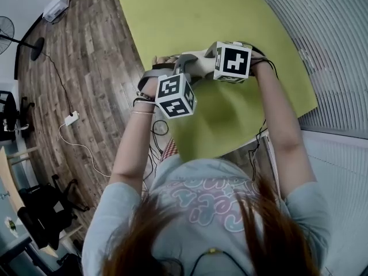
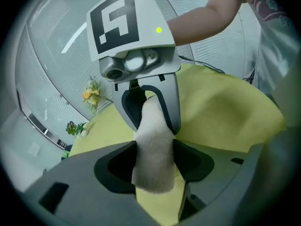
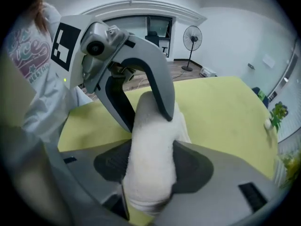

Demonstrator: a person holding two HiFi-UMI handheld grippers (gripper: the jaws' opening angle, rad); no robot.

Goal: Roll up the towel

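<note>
Yellow-green table (image 1: 190,16), standing fan (image 3: 193,37), small flowers (image 2: 92,92).

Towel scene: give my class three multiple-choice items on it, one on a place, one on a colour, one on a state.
1. Where is the towel?
A. Spread out flat.
B. Held between the left gripper and the right gripper.
C. Out of sight.

2. What colour is the table?
A. Yellow-green.
B. White.
C. Dark brown.

3. What is the state of the right gripper?
A. Open and empty.
B. Shut on the towel.
C. Out of every view.

Answers:
1 B: each gripper view shows the towel running from its own jaws into the other gripper.
2 A: the top is yellow-green in all three views.
3 B: in the right gripper view its pads press on the towel's sides.
</note>
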